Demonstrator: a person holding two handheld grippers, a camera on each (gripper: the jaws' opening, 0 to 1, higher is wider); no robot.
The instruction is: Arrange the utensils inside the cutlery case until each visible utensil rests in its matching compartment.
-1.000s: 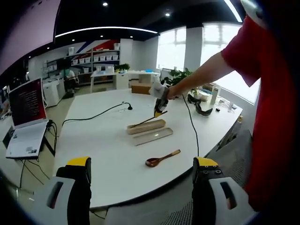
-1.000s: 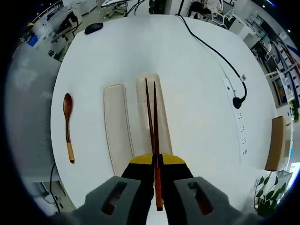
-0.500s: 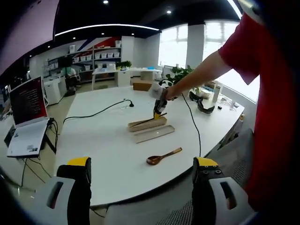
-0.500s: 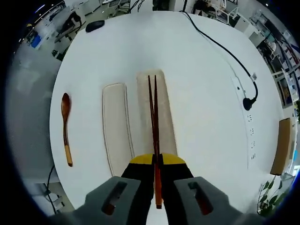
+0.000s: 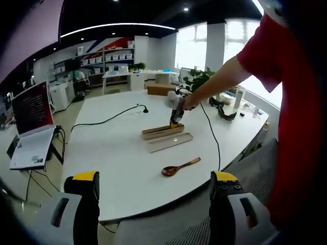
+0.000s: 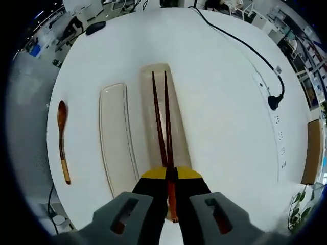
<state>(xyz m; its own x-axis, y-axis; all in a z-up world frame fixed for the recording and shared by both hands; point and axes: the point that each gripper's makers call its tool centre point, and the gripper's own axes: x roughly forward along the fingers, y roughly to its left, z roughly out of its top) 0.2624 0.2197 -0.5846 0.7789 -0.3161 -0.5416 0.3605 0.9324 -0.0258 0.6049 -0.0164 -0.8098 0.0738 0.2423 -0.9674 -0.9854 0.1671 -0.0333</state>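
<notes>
- Right gripper (image 6: 171, 173): jaws pressed together on the thick ends of the chopsticks (image 6: 162, 122). The sticks run forward over the open case (image 6: 176, 127), tips spread a little toward its far end. Whether they already touch the case floor, cannot tell.
- In the left gripper view the same right gripper (image 5: 176, 122) sits low at the near end of the case (image 5: 162, 131), held by a person's hand.
- Lid (image 6: 115, 135), or second half of the case, lies flat just beside the case on the table (image 6: 225, 76), nothing in it.
- Spoon (image 6: 62, 140) lies on bare table beyond the lid, well apart from the case, untouched. Left gripper view shows it (image 5: 180, 167) near the table edge.
- Left gripper (image 5: 156, 186): jaws wide apart, holding nothing, back from the table.
- Judgement: chopsticks nearly placed, not yet released; spoon yet to go in. Roughly halfway at best.
- Black cable (image 6: 240, 43) runs across the far table, clear of the work.
</notes>
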